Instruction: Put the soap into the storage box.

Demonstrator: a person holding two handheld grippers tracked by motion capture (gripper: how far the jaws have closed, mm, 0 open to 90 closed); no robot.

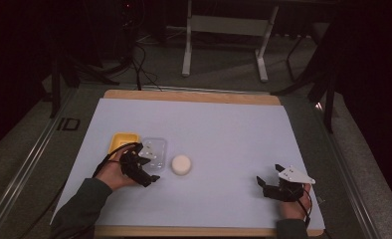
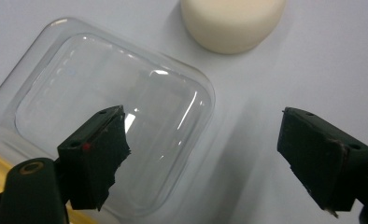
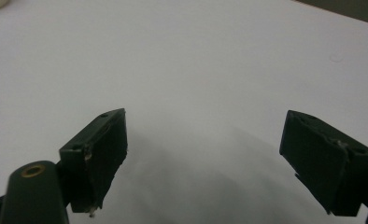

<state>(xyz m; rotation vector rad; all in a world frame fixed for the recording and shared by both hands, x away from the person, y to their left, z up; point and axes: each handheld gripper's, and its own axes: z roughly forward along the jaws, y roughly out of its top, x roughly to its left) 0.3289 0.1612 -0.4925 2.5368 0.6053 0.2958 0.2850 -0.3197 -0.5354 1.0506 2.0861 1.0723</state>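
Note:
A clear plastic lid (image 1: 154,148) lies flat on the white sheet, beside a yellow tray (image 1: 120,143). A cream round cake (image 1: 181,165) sits just right of the lid. My left gripper (image 1: 151,174) hovers over the lid's near edge, open. In the left gripper view the lid (image 2: 102,112) lies under the left jaw, with nothing between the pads (image 2: 102,154), and the cake (image 2: 231,21) is at the top. My right gripper (image 1: 266,181) rests open at the lower right; in the right gripper view (image 3: 203,161) its jaws hold nothing over the bare sheet.
The white sheet (image 1: 224,129) covers a wooden board (image 1: 189,95). A white metal stand (image 1: 224,30) and cables stand on the floor behind the table. A person's forearms enter from the bottom.

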